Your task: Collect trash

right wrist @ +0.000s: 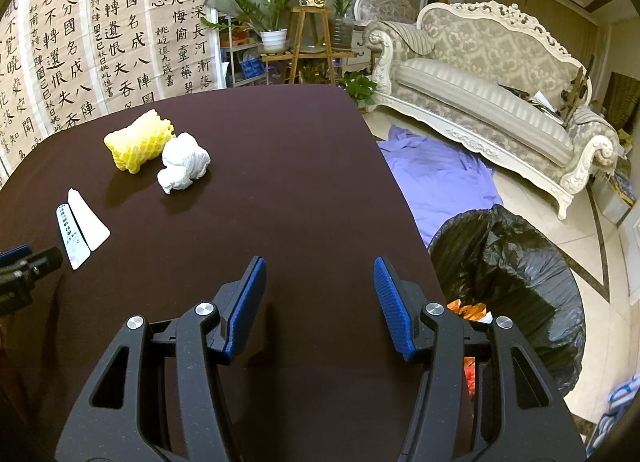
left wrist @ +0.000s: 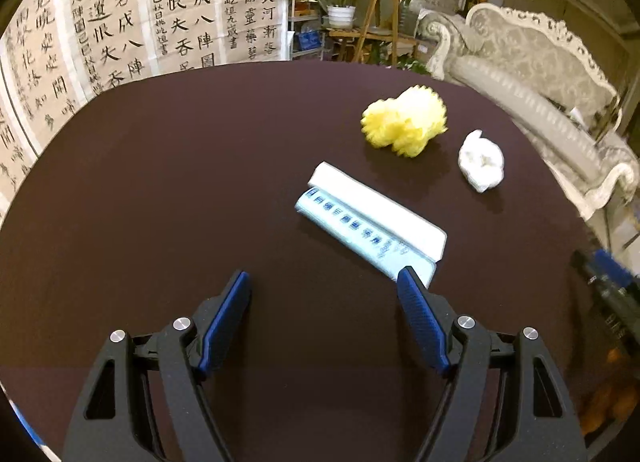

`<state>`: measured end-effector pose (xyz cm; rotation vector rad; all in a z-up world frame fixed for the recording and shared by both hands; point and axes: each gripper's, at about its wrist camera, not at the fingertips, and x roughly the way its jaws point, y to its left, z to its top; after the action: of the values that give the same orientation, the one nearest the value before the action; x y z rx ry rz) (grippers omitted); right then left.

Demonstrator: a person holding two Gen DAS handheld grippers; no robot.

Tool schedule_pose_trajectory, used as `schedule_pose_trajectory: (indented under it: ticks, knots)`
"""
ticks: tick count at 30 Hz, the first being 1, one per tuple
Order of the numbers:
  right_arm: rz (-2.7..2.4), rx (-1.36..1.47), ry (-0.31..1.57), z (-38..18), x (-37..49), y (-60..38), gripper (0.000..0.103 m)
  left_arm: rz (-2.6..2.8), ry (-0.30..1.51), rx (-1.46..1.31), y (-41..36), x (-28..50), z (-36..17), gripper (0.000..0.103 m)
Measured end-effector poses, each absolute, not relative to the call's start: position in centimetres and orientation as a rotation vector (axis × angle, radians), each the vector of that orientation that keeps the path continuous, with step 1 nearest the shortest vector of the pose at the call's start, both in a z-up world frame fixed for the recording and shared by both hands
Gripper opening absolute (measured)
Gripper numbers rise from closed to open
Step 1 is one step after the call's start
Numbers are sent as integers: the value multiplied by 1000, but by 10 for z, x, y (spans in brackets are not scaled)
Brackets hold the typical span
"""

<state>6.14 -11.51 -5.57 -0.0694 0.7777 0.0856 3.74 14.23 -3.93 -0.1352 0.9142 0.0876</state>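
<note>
Dark brown cloth covers the table (left wrist: 160, 202) I am working over, with calligraphy sheets (left wrist: 120, 14) hung behind it and a pale sofa (right wrist: 480, 78) off to one side. I take the flat box (left wrist: 372, 222), white with a pale blue printed face, as my landmark.

Left gripper (left wrist: 324, 282): jaws spread, nothing between them. The box lies just ahead of it and toward its right finger, whose tip overlaps the near corner in the left wrist view. I cannot tell whether they touch. The box's long axis runs diagonally away from that corner, up and to the left.

Beyond the box sit the yellow foam net (left wrist: 404, 122) and, just beside it, the crumpled white paper (left wrist: 480, 162).

Right gripper (right wrist: 320, 282): jaws parted, empty, over bare cloth, well apart from the box. The black-lined bin (right wrist: 508, 262) stands on the floor past the table edge on that side.

My judgement: the left gripper is nearer the box, and must swing rightward and square its jaws across the short side before closing.
</note>
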Motion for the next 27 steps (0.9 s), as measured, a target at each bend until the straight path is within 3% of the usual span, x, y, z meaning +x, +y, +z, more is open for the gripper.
schedule_pose_trajectory:
  ticks: [10,27]
  knots:
    - [86,-60,779,-55,60,-117,54,135,921,-132,129,71,-44,74]
    - [127,-63,771,-49,58,-104,54,120,930,-68,153,42,-46,74]
